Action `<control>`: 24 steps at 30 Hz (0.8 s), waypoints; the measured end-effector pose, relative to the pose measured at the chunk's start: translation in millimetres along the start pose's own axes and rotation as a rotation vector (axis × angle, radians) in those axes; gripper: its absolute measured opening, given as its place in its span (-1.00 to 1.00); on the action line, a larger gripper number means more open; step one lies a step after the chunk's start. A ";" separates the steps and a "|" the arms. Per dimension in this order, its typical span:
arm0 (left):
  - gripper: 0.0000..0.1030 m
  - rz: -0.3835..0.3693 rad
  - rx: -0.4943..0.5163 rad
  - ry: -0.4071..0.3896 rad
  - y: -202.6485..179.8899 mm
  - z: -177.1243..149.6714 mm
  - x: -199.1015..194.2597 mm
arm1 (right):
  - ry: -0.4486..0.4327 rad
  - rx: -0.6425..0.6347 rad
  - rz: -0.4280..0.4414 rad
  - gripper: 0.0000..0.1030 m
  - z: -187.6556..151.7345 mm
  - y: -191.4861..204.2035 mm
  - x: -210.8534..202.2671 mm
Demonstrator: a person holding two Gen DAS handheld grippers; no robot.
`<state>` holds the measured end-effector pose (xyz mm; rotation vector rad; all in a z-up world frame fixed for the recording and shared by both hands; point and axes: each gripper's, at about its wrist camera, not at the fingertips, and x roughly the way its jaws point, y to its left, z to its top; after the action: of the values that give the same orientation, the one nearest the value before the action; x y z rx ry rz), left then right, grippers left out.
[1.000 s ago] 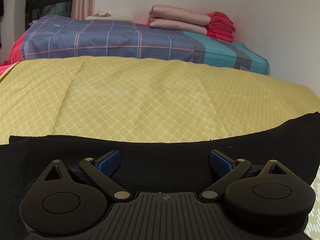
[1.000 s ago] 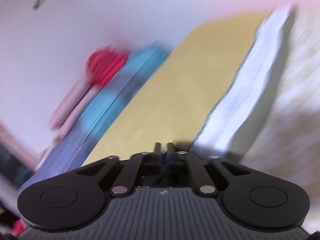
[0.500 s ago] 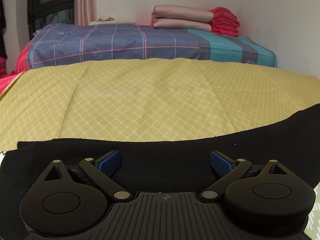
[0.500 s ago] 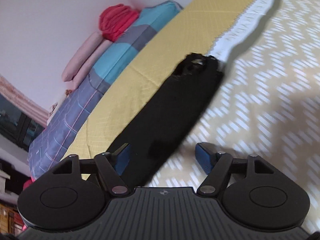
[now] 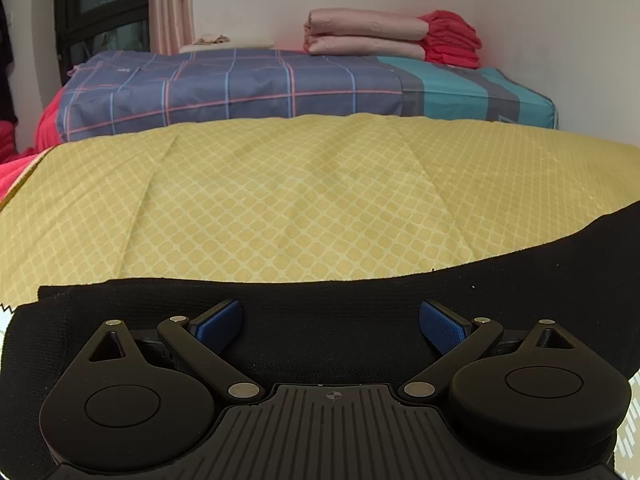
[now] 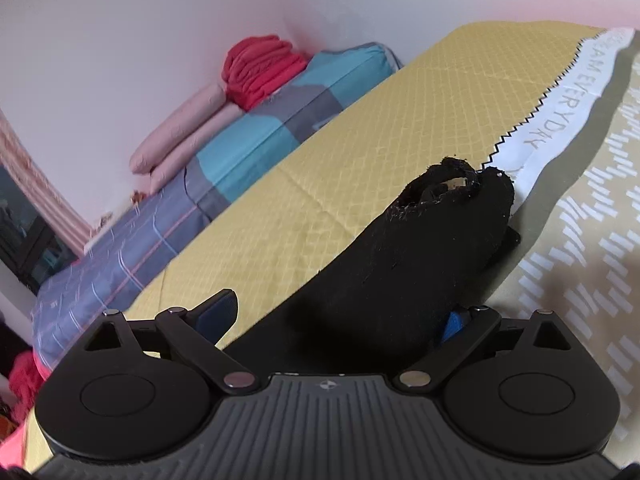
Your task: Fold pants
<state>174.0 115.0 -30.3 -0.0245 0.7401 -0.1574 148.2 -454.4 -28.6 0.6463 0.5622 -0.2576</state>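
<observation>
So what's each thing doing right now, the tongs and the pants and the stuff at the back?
Left tongs: open, over the pants, holding nothing.
Right tongs: open, pants between the fingers.
Black pants: lying long on the yellow cloth, far end gaping open.
Pink bedding: folded, stacked.
Red clothes: folded, piled beside it.

Left gripper [image 5: 331, 322] level and low, blue pads [image 5: 218, 324] spread wide apart, right gripper [image 6: 334, 316] rolled sideways, fingers likewise splayed, nothing clamped
</observation>
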 end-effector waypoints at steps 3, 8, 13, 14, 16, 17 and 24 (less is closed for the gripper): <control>1.00 0.000 0.001 0.000 -0.2 0.0 0.1 | 0.051 0.009 0.046 0.55 -4.6 1.9 -2.8; 1.00 0.001 0.001 0.000 -0.1 0.1 -0.1 | 0.050 -0.036 0.034 0.39 -11.2 -1.3 -17.9; 1.00 0.001 0.001 0.000 0.2 0.1 -0.1 | -0.134 0.102 -0.178 0.55 -7.5 -13.6 -56.3; 1.00 0.001 0.001 0.000 -0.1 0.1 0.0 | -0.171 0.076 -0.206 0.54 -9.7 -9.5 -64.9; 1.00 0.001 0.001 0.000 0.0 0.0 -0.1 | -0.203 0.006 -0.158 0.53 -17.9 3.3 -77.3; 1.00 0.001 0.001 0.000 0.0 0.1 0.0 | -0.189 -0.038 -0.106 0.53 -23.2 13.4 -79.3; 1.00 0.000 0.001 0.000 0.2 0.1 -0.1 | 0.165 -0.237 0.235 0.51 -53.0 56.1 -26.9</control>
<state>174.1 115.2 -30.2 -0.0238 0.7404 -0.1576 126.4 -376.1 -20.3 0.4996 0.6577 0.0836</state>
